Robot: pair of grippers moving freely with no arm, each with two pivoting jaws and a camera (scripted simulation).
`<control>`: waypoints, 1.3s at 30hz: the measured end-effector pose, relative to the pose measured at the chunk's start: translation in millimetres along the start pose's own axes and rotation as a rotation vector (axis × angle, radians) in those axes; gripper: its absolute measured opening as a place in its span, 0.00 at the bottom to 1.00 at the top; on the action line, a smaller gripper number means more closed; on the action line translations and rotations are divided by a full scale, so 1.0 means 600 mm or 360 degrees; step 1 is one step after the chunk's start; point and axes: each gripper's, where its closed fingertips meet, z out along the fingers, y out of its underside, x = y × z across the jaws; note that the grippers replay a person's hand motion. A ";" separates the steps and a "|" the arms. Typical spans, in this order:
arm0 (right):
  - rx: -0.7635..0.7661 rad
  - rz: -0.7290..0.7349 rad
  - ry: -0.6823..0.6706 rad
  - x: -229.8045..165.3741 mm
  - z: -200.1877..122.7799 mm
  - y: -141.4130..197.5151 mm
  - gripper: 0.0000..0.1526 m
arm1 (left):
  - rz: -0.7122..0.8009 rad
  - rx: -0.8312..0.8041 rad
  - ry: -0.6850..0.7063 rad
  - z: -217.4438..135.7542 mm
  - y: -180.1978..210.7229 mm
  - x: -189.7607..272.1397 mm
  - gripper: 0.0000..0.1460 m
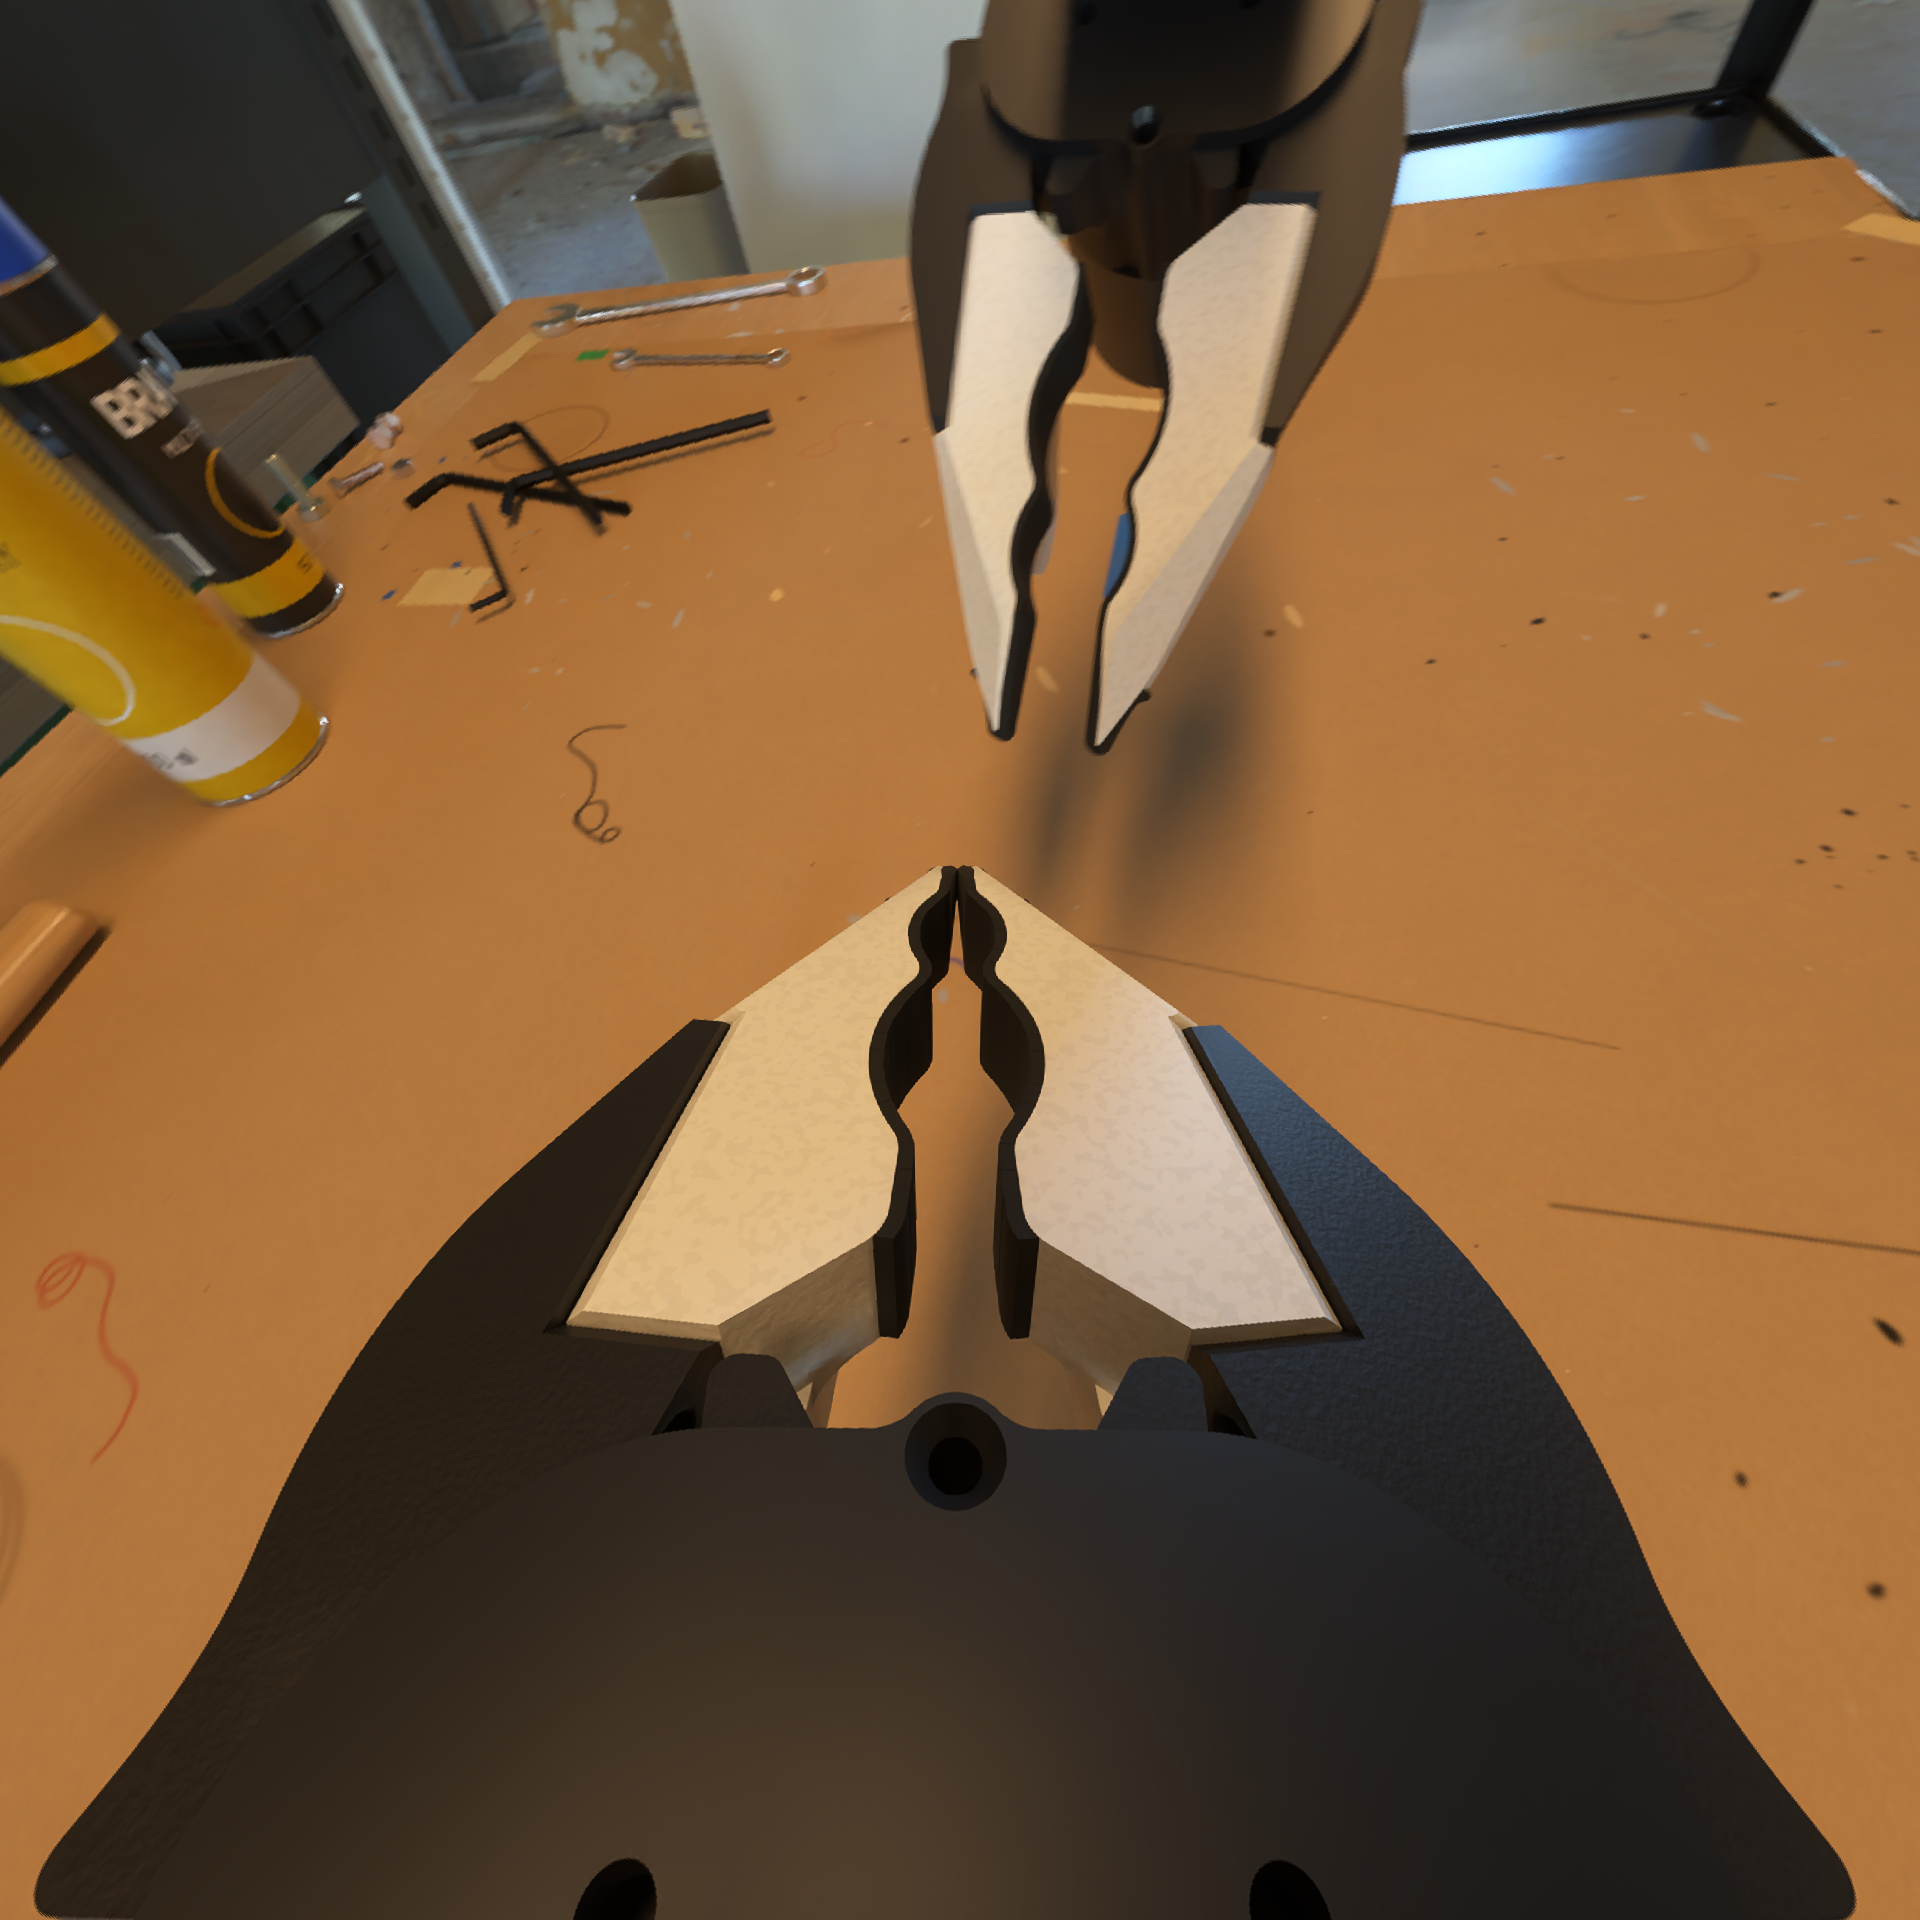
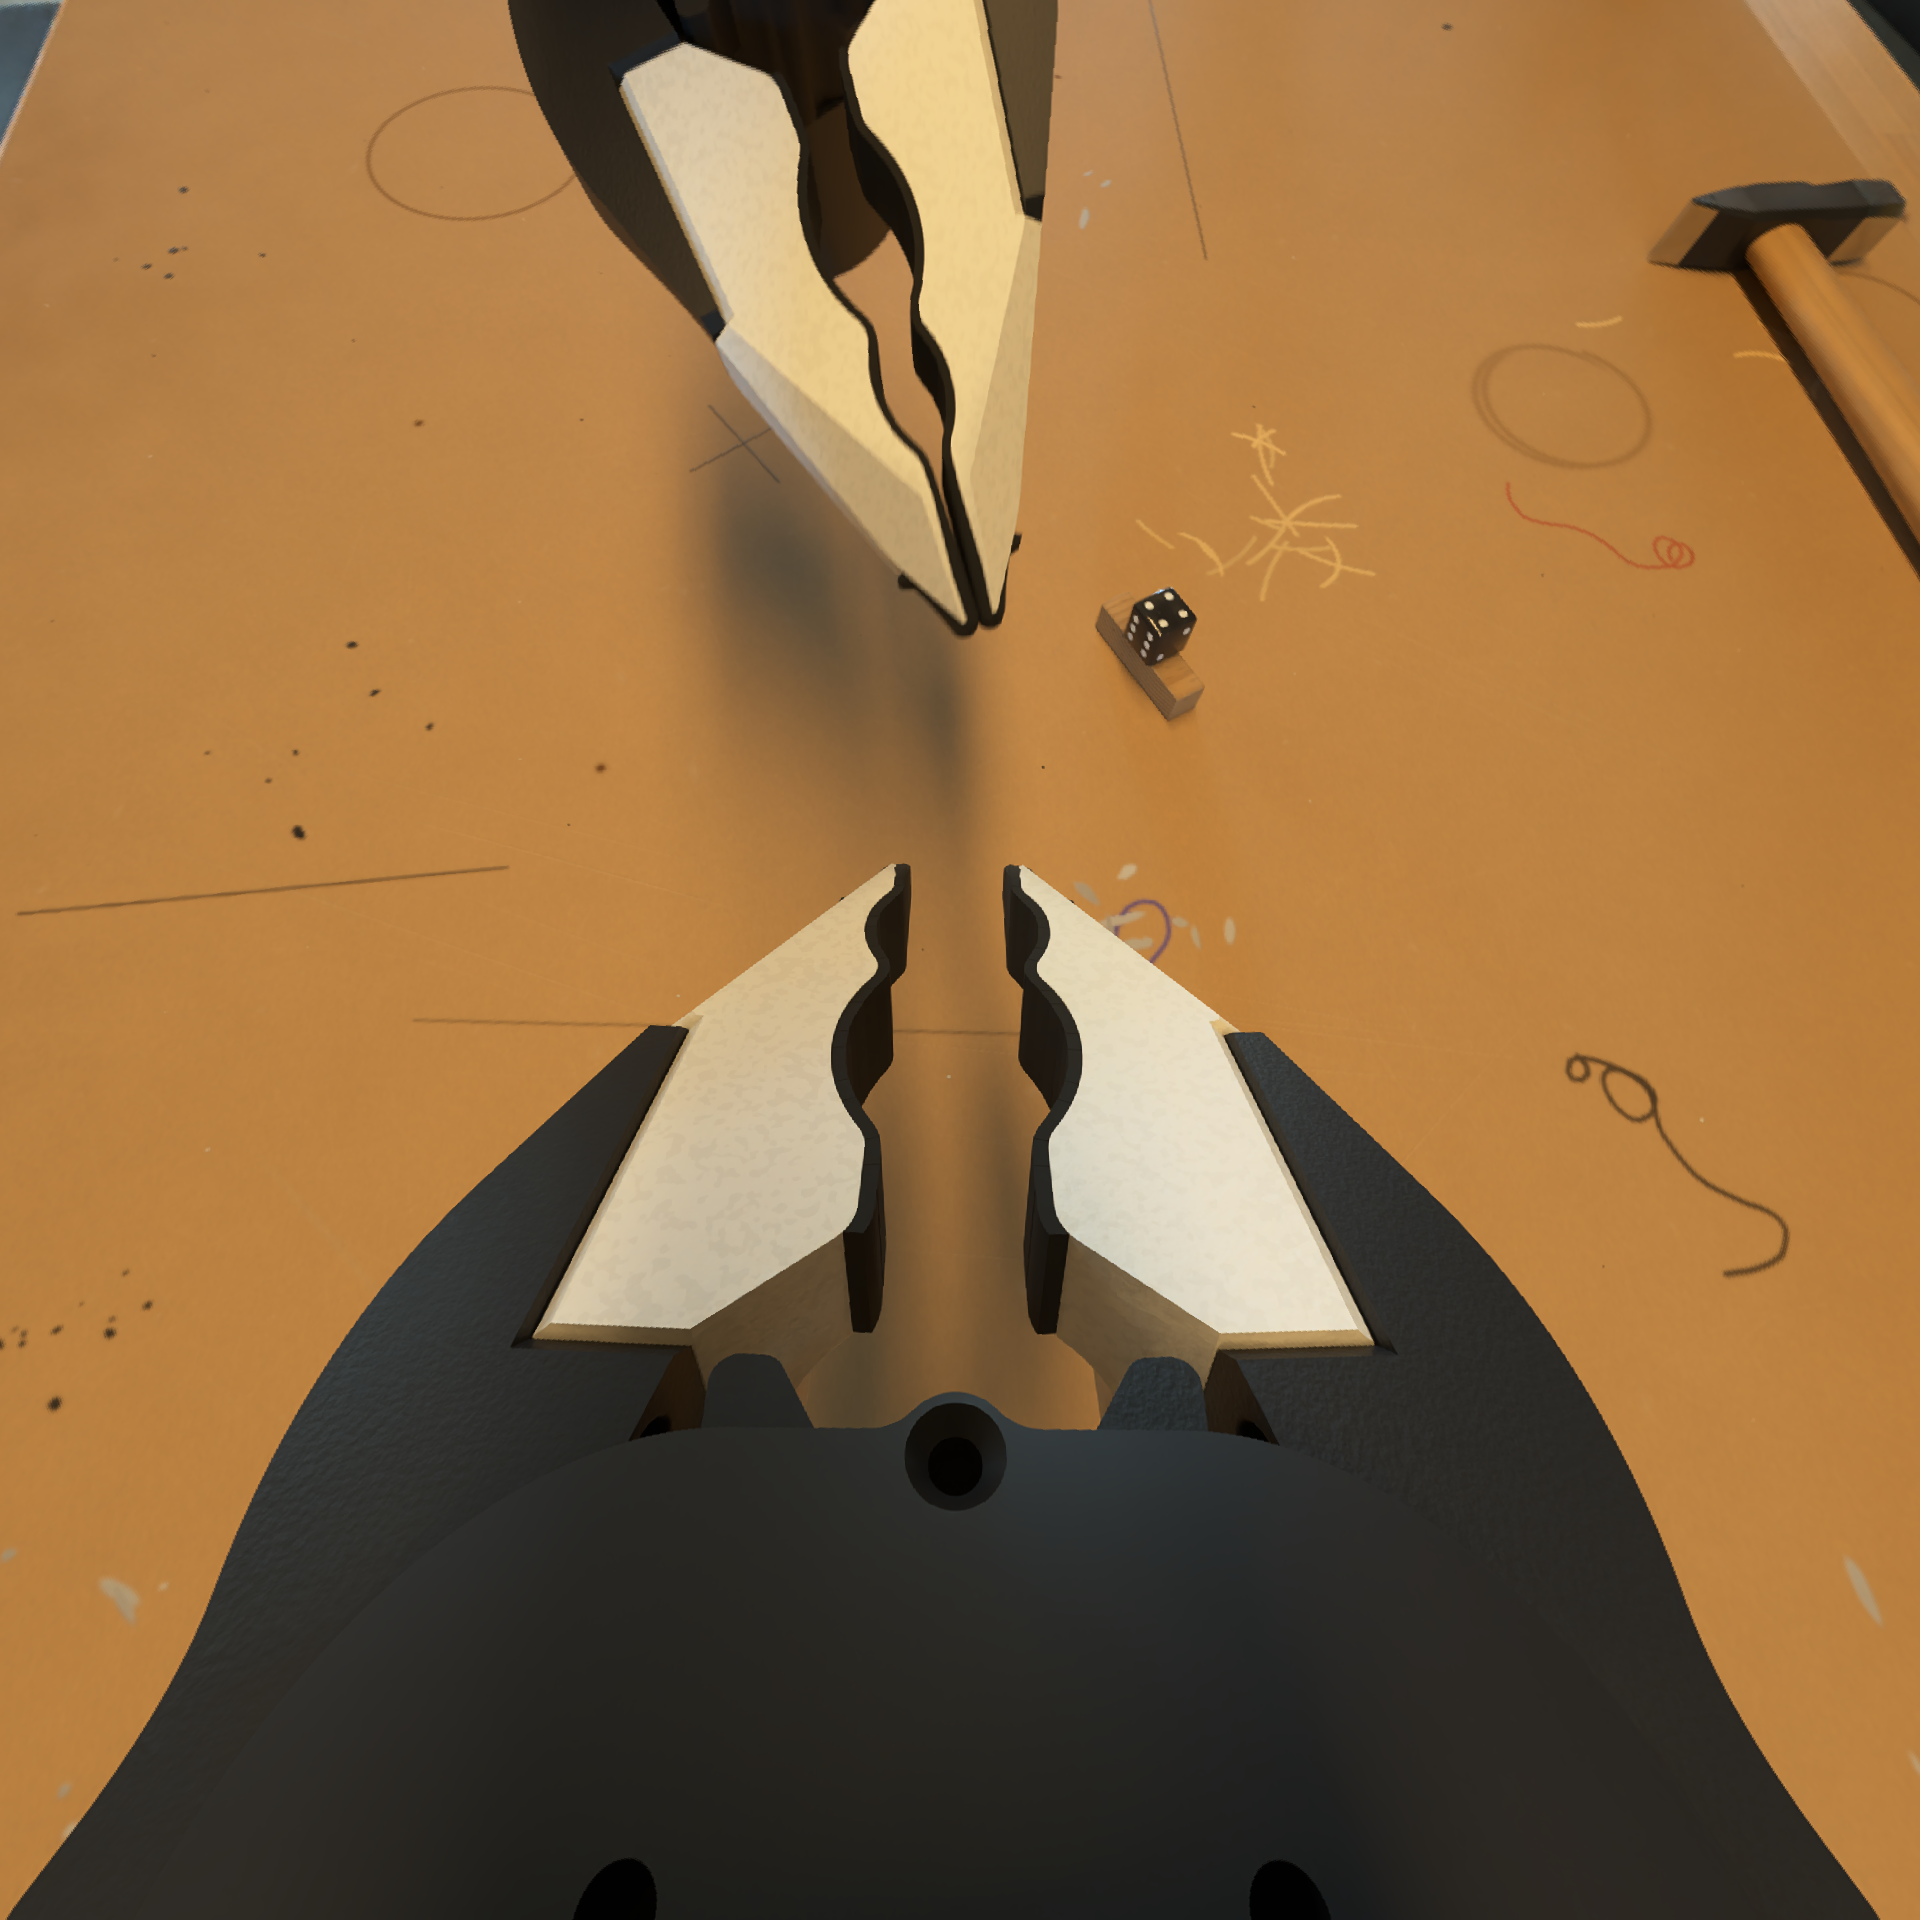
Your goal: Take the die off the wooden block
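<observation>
A small black die with white pips (image 2: 1161, 623) sits on a low wooden block (image 2: 1172, 681) on the brown table, seen only in the right wrist view, ahead and to the right. My right gripper (image 2: 956, 873) is open and empty, short of the die and to its left; it also shows in the left wrist view (image 1: 1049, 740), pointing down. My left gripper (image 1: 956, 871) is shut and empty; it shows in the right wrist view (image 2: 977, 623), tips just left of the die and block, apart from them.
In the left wrist view, a yellow can (image 1: 135, 665) and a dark spray can (image 1: 177, 457) stand at the left, with black hex keys (image 1: 582, 468) and two wrenches (image 1: 686, 301) behind. A hammer (image 2: 1808, 270) lies at the right table edge in the right wrist view.
</observation>
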 end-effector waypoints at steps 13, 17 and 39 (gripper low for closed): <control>0.0008 0.0047 0.0056 0.050 0.070 0.025 0.20 | -0.0230 -0.0194 -0.0417 -0.077 0.082 -0.089 0.11; 0.0001 -0.0128 -0.0008 0.067 0.110 0.009 0.21 | -0.0313 -0.0205 -0.0459 -0.099 0.105 -0.084 0.16; -0.0237 -0.0473 -0.0418 0.109 0.216 -0.028 0.11 | -0.0378 -0.0234 -0.0403 -0.083 0.142 -0.055 0.15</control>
